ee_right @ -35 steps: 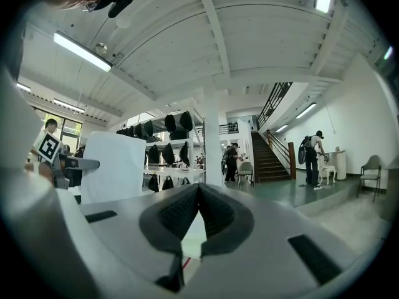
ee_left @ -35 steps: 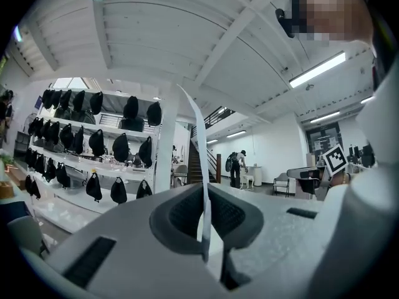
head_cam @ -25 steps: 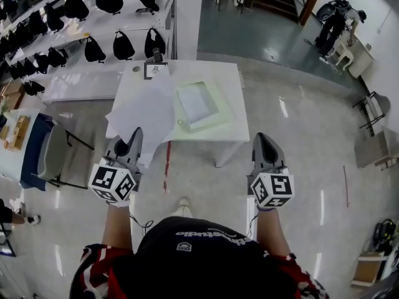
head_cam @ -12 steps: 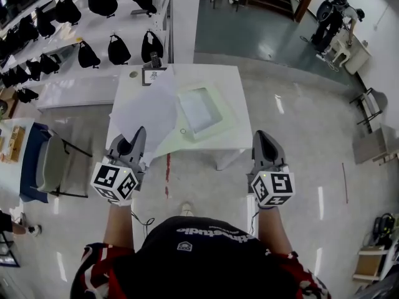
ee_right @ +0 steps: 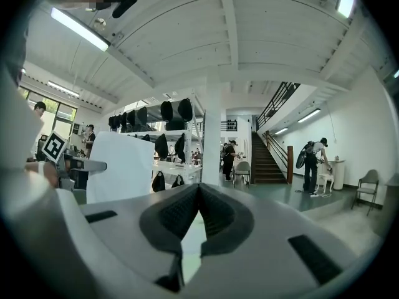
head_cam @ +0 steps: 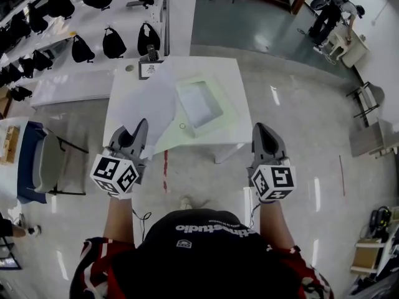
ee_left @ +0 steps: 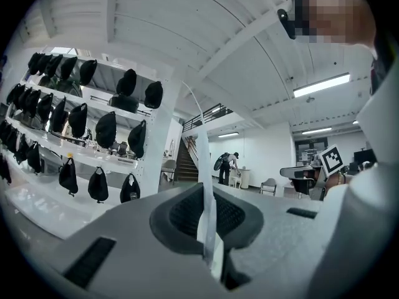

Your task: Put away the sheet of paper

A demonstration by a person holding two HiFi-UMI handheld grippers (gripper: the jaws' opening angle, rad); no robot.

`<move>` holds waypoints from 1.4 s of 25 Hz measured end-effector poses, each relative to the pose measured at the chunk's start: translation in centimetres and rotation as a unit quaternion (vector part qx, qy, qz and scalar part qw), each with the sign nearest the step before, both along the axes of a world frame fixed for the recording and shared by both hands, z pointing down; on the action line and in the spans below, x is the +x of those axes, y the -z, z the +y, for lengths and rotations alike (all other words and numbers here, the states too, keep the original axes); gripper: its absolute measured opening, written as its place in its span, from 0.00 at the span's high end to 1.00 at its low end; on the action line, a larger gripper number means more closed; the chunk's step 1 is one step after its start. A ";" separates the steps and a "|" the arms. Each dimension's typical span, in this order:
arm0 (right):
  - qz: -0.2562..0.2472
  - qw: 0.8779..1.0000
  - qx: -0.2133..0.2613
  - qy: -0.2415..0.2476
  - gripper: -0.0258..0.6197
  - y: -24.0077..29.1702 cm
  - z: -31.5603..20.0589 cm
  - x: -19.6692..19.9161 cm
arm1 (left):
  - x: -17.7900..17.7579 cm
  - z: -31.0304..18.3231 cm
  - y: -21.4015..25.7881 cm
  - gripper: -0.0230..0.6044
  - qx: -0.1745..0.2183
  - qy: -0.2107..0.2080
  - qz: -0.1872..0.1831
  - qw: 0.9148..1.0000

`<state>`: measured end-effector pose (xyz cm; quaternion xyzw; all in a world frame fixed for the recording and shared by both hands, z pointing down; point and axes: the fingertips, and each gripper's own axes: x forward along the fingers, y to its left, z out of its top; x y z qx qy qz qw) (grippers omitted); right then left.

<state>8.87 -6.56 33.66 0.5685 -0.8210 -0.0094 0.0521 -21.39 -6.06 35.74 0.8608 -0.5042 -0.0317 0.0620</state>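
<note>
My left gripper (head_cam: 141,124) is shut on the near edge of a white sheet of paper (head_cam: 149,101), which stands up and leans over the left part of the white table (head_cam: 234,80). The left gripper view has the sheet edge-on (ee_left: 203,161), pinched between the jaws of the left gripper (ee_left: 206,195). A pale green folder (head_cam: 209,126) with a white sheet inside lies on the table's middle. My right gripper (head_cam: 262,128) hovers at the table's near right corner. The right gripper (ee_right: 199,189) is shut, with nothing between its jaws; the held paper (ee_right: 121,164) shows to its left.
A small framed stand (head_cam: 148,69) sits at the table's far left corner, and a little ring (head_cam: 181,126) lies on the folder. Shelves with black bags (head_cam: 112,39) line the left. A chair (head_cam: 47,164) stands left of the table. A person (head_cam: 330,14) works far off.
Both grippers have edged forward toward the table's near edge. The paper stays pinched in the left one.
</note>
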 end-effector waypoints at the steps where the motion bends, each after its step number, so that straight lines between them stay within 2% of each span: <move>1: 0.000 1.000 0.000 0.000 0.96 -0.1 -0.1 0.0 | 0.0 -0.2 -0.2 0.96 -0.002 -0.002 0.002 1.000; 16: 0.002 1.000 -0.014 0.018 0.96 -1.6 -3.2 0.4 | 3.4 -5.2 -3.7 0.96 -0.050 -0.032 0.040 0.997; 25: -0.001 0.999 -0.027 0.039 0.96 -2.6 -6.8 -0.2 | 6.2 -9.3 -6.9 0.96 -0.100 -0.057 0.069 0.991; 35: -0.004 0.998 -0.026 0.055 0.96 -2.1 -9.5 -0.4 | 8.5 -12.2 -10.8 0.96 -0.155 -0.081 0.068 0.982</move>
